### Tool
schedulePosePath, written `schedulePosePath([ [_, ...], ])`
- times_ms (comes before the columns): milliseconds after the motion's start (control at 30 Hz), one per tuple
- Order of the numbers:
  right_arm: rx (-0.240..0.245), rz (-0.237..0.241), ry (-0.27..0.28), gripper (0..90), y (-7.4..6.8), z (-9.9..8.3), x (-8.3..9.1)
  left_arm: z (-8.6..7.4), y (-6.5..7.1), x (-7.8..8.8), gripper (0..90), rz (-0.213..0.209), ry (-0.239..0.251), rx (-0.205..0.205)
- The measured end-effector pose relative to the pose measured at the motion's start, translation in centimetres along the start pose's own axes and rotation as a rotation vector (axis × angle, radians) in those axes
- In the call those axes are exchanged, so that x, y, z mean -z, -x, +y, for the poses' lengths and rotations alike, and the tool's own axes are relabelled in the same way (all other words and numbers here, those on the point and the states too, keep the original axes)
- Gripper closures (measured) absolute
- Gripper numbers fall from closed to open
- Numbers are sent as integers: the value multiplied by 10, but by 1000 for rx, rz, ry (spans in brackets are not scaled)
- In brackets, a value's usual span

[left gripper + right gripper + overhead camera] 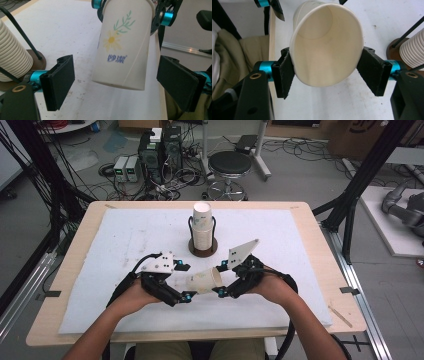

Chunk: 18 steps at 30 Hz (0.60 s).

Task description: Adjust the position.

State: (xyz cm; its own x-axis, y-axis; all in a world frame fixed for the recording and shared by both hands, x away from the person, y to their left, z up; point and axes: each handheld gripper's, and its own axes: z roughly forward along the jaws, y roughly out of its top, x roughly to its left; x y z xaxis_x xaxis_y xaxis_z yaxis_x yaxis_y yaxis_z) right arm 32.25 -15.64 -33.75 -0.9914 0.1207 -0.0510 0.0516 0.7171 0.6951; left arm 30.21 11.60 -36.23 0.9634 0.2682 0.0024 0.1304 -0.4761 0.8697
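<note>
Nearest the person, two forearms enter from the lower edge of the high view, each hand holding a gripper. The left gripper lies low over the white mat, its jaws spread wide; in the left gripper view the base end of the paper cup hangs between the two pads without touching either. The right gripper clamps the same paper cup near its rim: in the right gripper view both pads press on the cup's wall just behind the open mouth, which is squeezed slightly oval. The cup is held off the mat, tipped on its side between the two grippers, base toward the left gripper, mouth toward the right one. Its side bears a yellow flower, green leaves and blue lettering.

Beyond the grippers, at mid-table, a stack of cups stands upright in a wire holder on a round dark base, well apart from the held cup.

Past the table's far edge stand a black stool and computer boxes amid cables on the floor
</note>
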Motion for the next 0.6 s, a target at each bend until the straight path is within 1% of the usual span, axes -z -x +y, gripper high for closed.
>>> schedulePosePath([
  [33,17,-1,-36,333,0,6,-1,2,0,-1,153,2,-15,-8],
  [100,27,0,-66,333,-1,10,-1,5,0,-4,159,-9,-40,-19],
  [133,27,0,-66,333,-1,10,-1,5,0,-4,164,-9,-40,-19],
  [167,41,-2,-100,332,-1,15,-3,6,0,-6,166,-13,-56,-25],
  [200,41,-2,-100,332,-1,15,-3,6,0,-6,166,-13,-56,-25],
  [233,54,-2,-123,331,-2,18,-5,7,1,-8,167,-15,-62,-19],
  [267,53,-2,-128,331,-2,19,-5,7,1,-9,168,-19,-75,-24],
  [433,74,-4,-176,330,-3,26,-7,8,2,-14,171,-26,-111,-34],
  [500,81,-6,-193,330,-3,29,-8,9,2,-15,176,-32,-118,-35],
  [567,98,-11,-210,330,-3,32,-9,9,2,-17,183,-31,-123,-36],
  [600,86,-8,-231,330,-5,34,-9,9,2,-18,186,-36,-125,-33],
])
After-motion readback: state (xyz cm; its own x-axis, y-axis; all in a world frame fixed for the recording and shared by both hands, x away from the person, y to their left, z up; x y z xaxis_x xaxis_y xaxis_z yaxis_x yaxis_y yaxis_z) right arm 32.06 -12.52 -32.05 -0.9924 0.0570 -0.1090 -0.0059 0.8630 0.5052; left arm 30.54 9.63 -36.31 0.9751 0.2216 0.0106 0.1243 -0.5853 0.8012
